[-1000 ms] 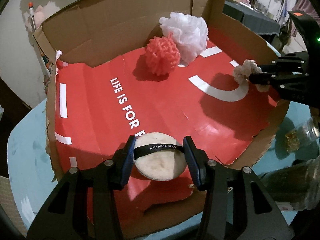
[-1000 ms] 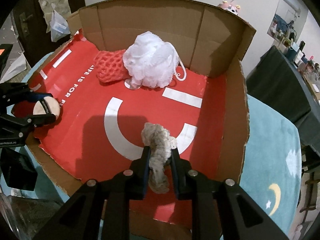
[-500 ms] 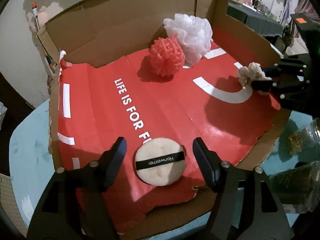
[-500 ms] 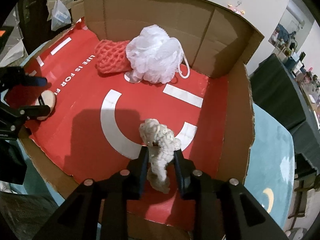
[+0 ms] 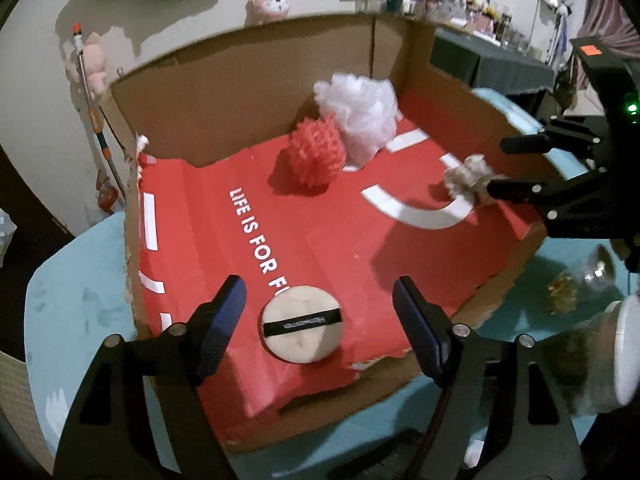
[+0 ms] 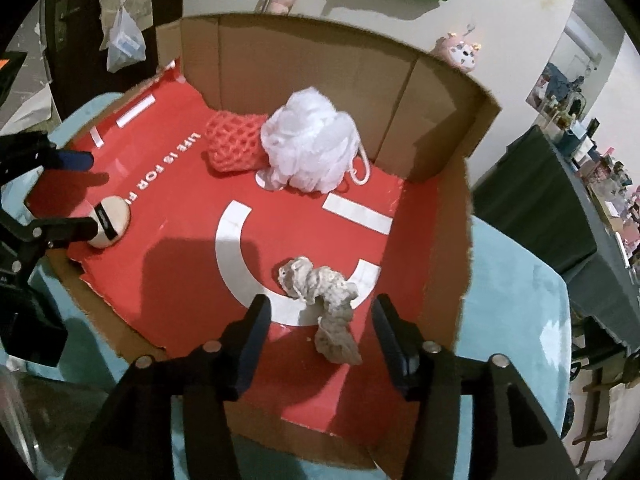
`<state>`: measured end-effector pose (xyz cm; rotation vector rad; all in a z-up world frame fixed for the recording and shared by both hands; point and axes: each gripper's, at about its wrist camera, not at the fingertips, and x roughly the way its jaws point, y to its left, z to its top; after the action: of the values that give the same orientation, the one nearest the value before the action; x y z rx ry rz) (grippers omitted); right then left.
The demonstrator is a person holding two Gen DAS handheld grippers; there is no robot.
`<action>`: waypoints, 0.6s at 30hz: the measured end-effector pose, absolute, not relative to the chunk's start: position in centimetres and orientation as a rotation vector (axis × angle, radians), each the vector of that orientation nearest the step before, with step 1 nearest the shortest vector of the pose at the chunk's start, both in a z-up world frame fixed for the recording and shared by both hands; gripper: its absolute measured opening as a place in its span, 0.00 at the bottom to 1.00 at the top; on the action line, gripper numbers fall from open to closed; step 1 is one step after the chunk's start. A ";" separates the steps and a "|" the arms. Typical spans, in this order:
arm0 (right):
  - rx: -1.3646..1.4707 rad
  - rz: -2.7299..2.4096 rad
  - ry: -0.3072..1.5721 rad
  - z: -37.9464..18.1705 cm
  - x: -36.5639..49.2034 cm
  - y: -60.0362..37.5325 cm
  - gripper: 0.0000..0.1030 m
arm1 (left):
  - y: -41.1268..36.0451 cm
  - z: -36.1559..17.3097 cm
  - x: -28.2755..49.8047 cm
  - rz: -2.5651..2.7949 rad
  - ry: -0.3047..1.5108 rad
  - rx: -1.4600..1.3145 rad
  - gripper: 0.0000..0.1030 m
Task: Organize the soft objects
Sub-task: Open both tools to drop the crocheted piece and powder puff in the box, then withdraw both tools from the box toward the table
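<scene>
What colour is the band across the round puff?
Black band on the cream puff; left wrist view.

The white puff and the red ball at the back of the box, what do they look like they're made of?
White puff: looks like gathered plastic mesh, a bath sponge; ruffled, slightly sheer folds and a white cord loop. Red ball: seems to be a soft open net, foam or plastic; diamond holes show in the right wrist view. Box: corrugated cardboard, matte brown walls, glossy red printed floor.

The left gripper (image 5: 318, 304), black with two blue-padded fingers, points steeply downward, its jaws just widened and standing apart, pressing on nothing. The right gripper (image 6: 320, 320), of the same black build, tilts down likewise; its jaws have just spread and grip nothing.
</scene>
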<state>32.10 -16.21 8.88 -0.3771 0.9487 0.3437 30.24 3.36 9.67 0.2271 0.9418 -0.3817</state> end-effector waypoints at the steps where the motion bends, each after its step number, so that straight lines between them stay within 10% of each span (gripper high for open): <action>1: -0.370 0.344 0.942 9.2 31.9 -16.3 0.60 | 3.3 10.1 29.9 -0.384 0.930 0.218 0.73; 18: -0.253 0.364 0.643 18.9 20.2 -17.9 0.96 | 2.6 18.1 18.9 -0.338 0.606 0.107 0.93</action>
<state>20.19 -17.87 18.92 -0.2531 0.6431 0.3643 18.95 2.62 18.12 0.1072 0.6055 -0.3381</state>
